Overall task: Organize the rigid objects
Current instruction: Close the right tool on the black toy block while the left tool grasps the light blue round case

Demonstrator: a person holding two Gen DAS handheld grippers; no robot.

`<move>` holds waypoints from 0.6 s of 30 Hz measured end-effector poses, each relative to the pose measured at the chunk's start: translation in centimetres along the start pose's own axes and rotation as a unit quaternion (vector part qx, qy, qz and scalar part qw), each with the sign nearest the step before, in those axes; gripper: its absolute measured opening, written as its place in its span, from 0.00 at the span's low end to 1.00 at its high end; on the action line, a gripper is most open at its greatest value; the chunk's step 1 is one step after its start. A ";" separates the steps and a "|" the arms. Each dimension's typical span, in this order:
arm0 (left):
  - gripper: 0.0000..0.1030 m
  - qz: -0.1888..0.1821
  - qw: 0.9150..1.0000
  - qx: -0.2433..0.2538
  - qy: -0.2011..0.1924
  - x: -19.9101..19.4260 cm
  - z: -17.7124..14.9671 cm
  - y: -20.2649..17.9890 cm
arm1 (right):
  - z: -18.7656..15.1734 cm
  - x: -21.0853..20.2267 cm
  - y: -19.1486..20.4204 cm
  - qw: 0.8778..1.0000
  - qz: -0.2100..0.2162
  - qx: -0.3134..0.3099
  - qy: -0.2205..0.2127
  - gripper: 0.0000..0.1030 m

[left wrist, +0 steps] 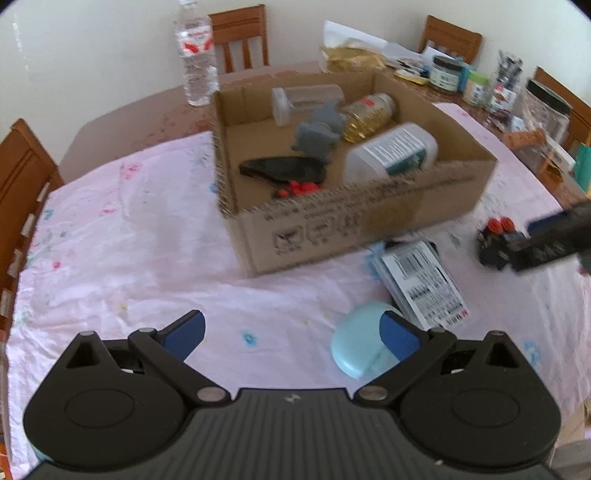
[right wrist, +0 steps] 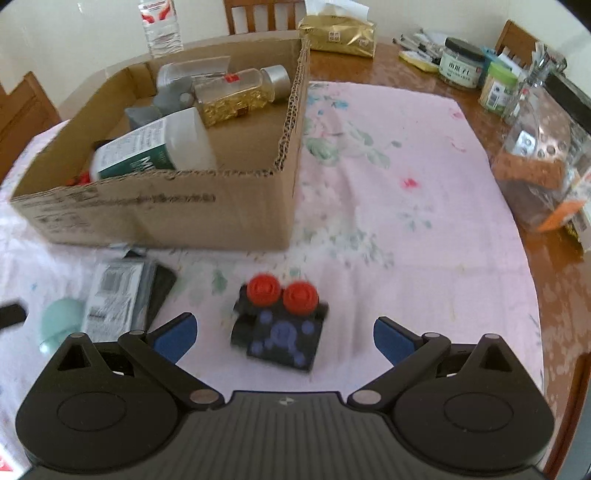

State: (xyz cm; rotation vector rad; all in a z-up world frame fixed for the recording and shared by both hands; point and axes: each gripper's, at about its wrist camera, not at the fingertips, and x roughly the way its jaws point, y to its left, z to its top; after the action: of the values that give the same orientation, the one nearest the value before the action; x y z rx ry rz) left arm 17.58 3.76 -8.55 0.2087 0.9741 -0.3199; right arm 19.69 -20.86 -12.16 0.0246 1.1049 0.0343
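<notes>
Cardboard box (right wrist: pixel 155 210): one, open-topped, upper left of the right wrist view, on pink floral cloth (right wrist: pixel 388 192). Inside, lying on their sides: one white bottle with green label (right wrist: pixel 155 151), one clear jar of gold contents (right wrist: pixel 236 92), one clear plastic container (right wrist: pixel 192 72), one grey moulded piece (left wrist: pixel 317 133), one flat black item (left wrist: pixel 284 170), plus small red bits (left wrist: pixel 299 188) at the near wall, too blurred to count.

Outside the box, three loose things on the cloth: one black block with two red knobs (right wrist: pixel 280 321), one dark packet with white barcode label (left wrist: pixel 421 280), one pale blue rounded case (left wrist: pixel 354 343).

Right gripper (right wrist: pixel 284 336): blue fingers spread wide, gripping nothing, black block lying between them at lower centre, clear of both pads. Left gripper (left wrist: pixel 291 332): also wide open and empty, right finger (left wrist: pixel 399 336) overlapping the pale blue case in frame, contact possibly made but not clear from this angle.

Upper frame: one water bottle (left wrist: pixel 197 55) standing behind the box, one gold foil bag (right wrist: pixel 338 35), several jars (right wrist: pixel 461 62) along the upper right on bare wooden table (right wrist: pixel 406 77).
</notes>
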 end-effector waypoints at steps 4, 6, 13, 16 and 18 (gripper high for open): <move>0.97 -0.018 0.999 0.023 0.013 0.6 -0.8 -0.9 | 0.3 1.6 -0.1 1.000 -0.016 -0.002 0.006 1.00; 0.97 -0.030 0.999 0.038 0.019 0.9 -1.3 -1.4 | 0.3 1.8 0.2 0.999 -0.023 -0.022 0.009 1.00; 0.97 -0.033 0.995 0.092 0.034 2.8 -1.9 -2.1 | 0.2 1.9 0.0 0.999 -0.018 -0.032 0.009 1.00; 0.98 -0.041 0.994 0.097 0.033 3.2 -1.7 -1.7 | 0.0 1.8 0.0 0.999 -0.018 -0.033 0.004 1.00; 0.99 -0.041 0.994 0.097 0.029 3.5 -1.3 -1.5 | -0.1 1.8 0.0 0.999 -0.018 -0.034 0.001 1.00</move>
State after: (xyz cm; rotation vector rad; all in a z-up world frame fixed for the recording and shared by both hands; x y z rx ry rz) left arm 17.84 2.16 -12.28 0.3573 1.0112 -0.4876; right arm 20.39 -20.77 -13.80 -0.0555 1.1052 0.0401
